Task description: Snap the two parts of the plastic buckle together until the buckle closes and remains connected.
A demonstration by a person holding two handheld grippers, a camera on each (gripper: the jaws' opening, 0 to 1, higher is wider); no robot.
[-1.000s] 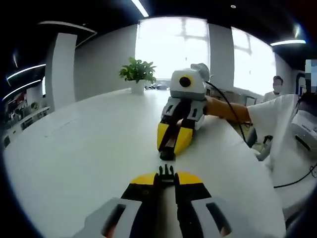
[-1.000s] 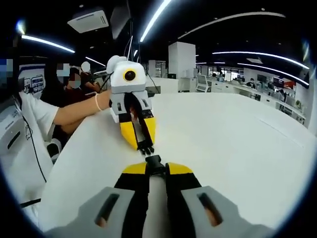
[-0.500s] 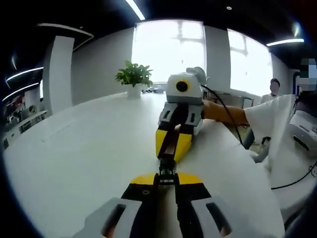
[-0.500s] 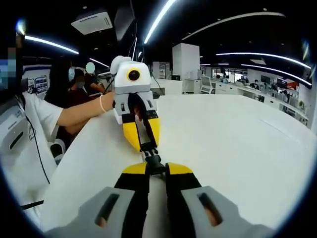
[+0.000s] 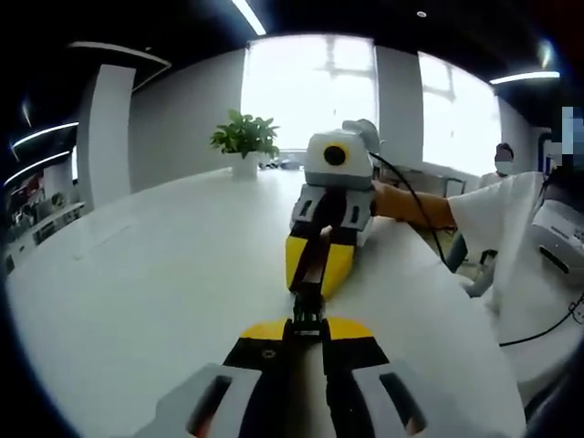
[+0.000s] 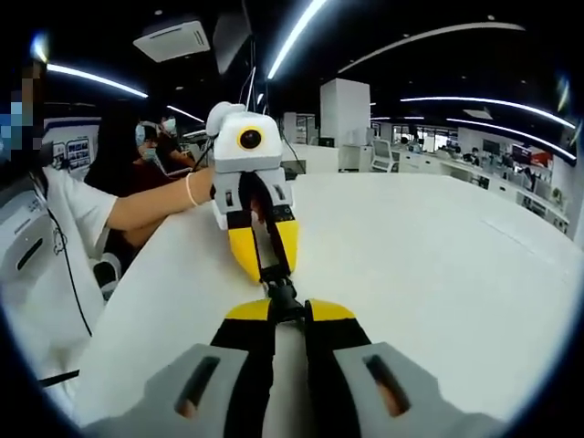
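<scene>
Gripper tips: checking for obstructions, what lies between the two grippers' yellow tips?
Only the black buckle, held between left gripper and right gripper, in the left gripper view.

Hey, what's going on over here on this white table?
A person holds a yellow-tipped tool in each hand, nose to nose above the white table. The left tool and the right tool each pinch one half of a black plastic buckle. The halves meet between the tips, apparently pushed together; whether they have latched isn't clear.
</scene>
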